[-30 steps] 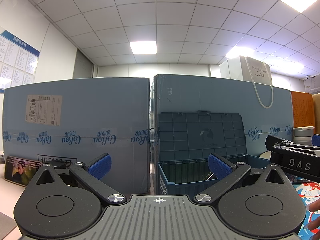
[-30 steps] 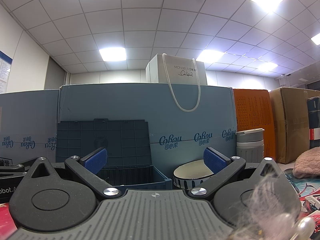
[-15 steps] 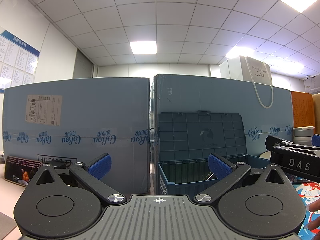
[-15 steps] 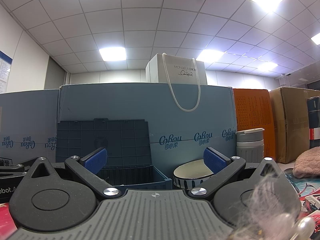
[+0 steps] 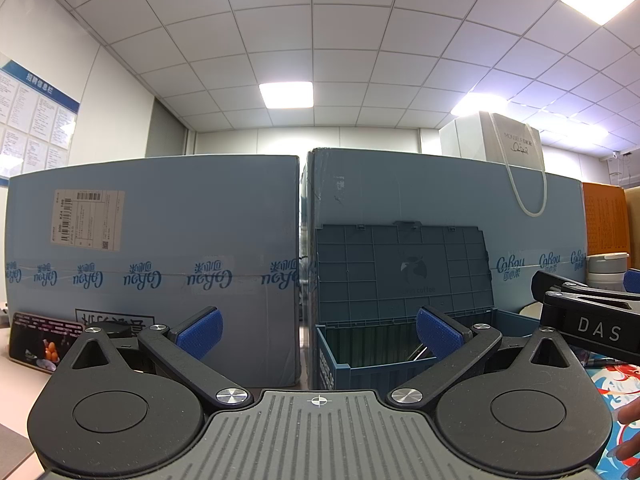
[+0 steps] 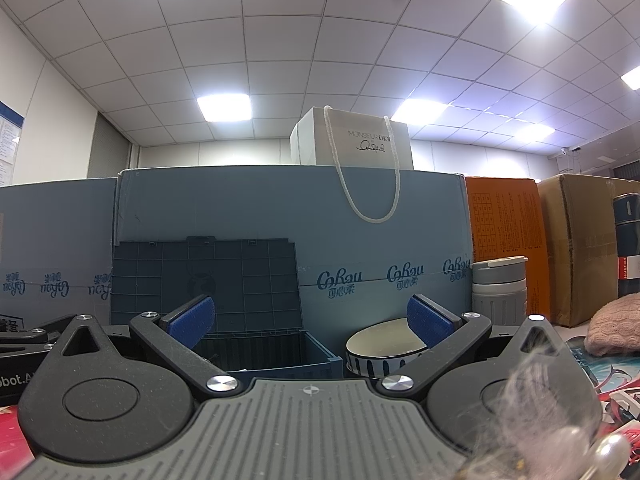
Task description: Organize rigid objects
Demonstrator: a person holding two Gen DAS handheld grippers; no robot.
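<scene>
A blue plastic crate (image 5: 400, 364) with its lid (image 5: 404, 268) raised stands ahead, right of centre in the left wrist view; it also shows in the right wrist view (image 6: 280, 354). A striped bowl (image 6: 384, 350) sits just right of the crate. A grey lidded cup (image 6: 499, 292) stands behind the bowl. My left gripper (image 5: 318, 330) is open and empty, low over the table. My right gripper (image 6: 310, 318) is open and empty, facing crate and bowl; it shows at the right edge of the left wrist view (image 5: 588, 316).
Two tall blue cartons (image 5: 160, 264) (image 6: 360, 240) wall off the back, with a white paper bag (image 6: 352, 144) on top. Orange (image 6: 508, 236) and brown boxes, a dark bottle (image 6: 626, 256) and a pink knit item (image 6: 616, 324) stand right. A phone (image 5: 40, 342) lies left.
The picture on the phone's screen at the left has changed. Both grippers and all objects stay where they were.
</scene>
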